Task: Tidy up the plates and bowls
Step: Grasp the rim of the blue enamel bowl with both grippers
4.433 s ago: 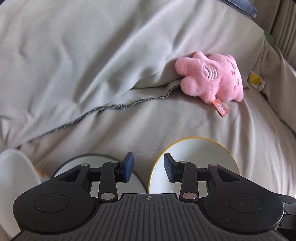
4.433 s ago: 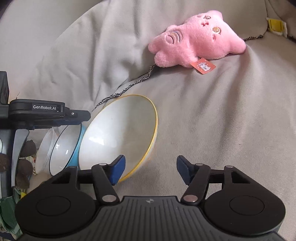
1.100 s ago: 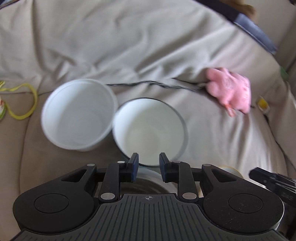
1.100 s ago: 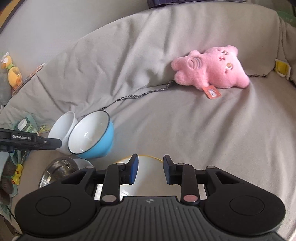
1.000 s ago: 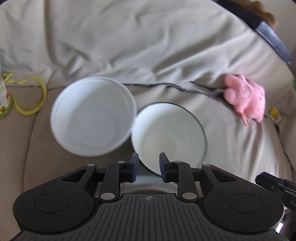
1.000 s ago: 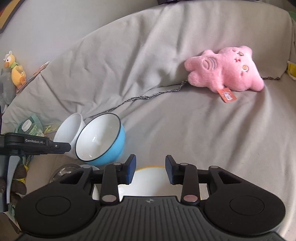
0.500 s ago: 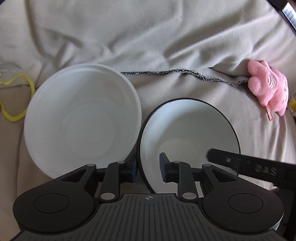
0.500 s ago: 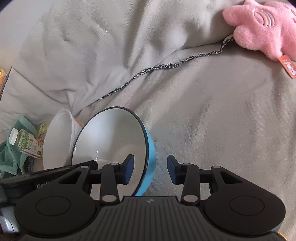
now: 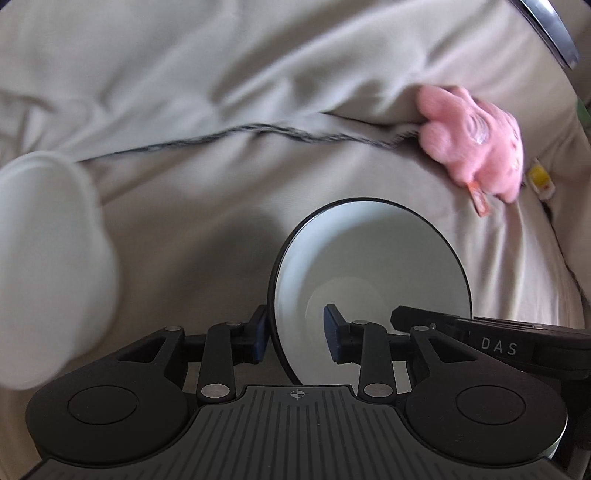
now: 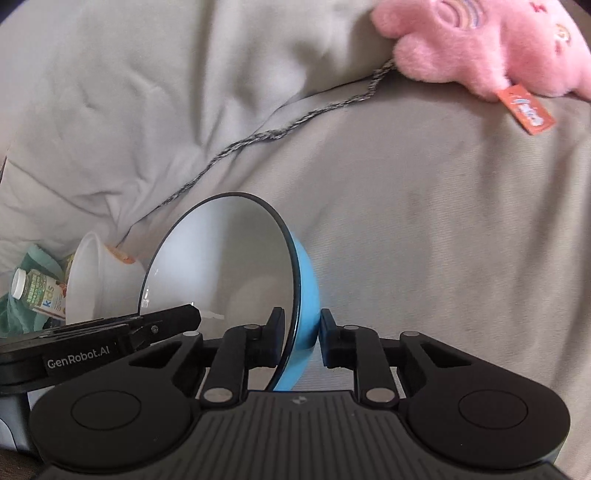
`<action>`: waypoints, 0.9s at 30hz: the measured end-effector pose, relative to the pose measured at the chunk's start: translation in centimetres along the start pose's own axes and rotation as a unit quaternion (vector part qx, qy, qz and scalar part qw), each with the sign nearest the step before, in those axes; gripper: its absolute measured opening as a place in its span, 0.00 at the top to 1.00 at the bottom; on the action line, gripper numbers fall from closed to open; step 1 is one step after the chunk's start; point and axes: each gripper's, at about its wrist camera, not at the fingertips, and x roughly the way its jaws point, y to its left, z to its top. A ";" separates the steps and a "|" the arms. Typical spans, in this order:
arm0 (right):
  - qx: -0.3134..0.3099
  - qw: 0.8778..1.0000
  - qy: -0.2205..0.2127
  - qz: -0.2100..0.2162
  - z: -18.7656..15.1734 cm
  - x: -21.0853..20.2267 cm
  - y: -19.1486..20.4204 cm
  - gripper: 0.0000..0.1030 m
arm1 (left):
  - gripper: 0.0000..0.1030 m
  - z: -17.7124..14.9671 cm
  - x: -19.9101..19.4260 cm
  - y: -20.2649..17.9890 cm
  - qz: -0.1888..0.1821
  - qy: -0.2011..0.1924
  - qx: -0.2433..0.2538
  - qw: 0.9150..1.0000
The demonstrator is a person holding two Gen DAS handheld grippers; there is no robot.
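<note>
Blue bowl tipped on its edge on the sofa cover, rim pinched by the right gripper, just closed; left gripper straddles the rim, jaws just opening, untouching; white bowl beside it, unstacked

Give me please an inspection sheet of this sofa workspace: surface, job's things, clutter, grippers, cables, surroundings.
Surface: grey blanket over a sofa, creased, with a dark stitched hem.
Job's things: blue bowl, white inside, tilted on its side; white bowl just left of it in the right wrist view.
Clutter: pink plush toy with an orange tag; small bottle on a green cloth.
Grippers: left gripper open, jaws just been opening, the blue bowl's rim between them; right gripper shut on the blue bowl's wall.
Cables: nothing seen.
Surroundings: dark shiny-edged thing above the sofa back, unclear.
</note>
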 end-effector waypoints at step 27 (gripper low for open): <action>0.005 0.998 -0.053 0.035 -0.7 -4.1 -2.4 0.79 | 0.68 -0.1 -2.0 -5.4 0.038 -0.001 0.078 0.996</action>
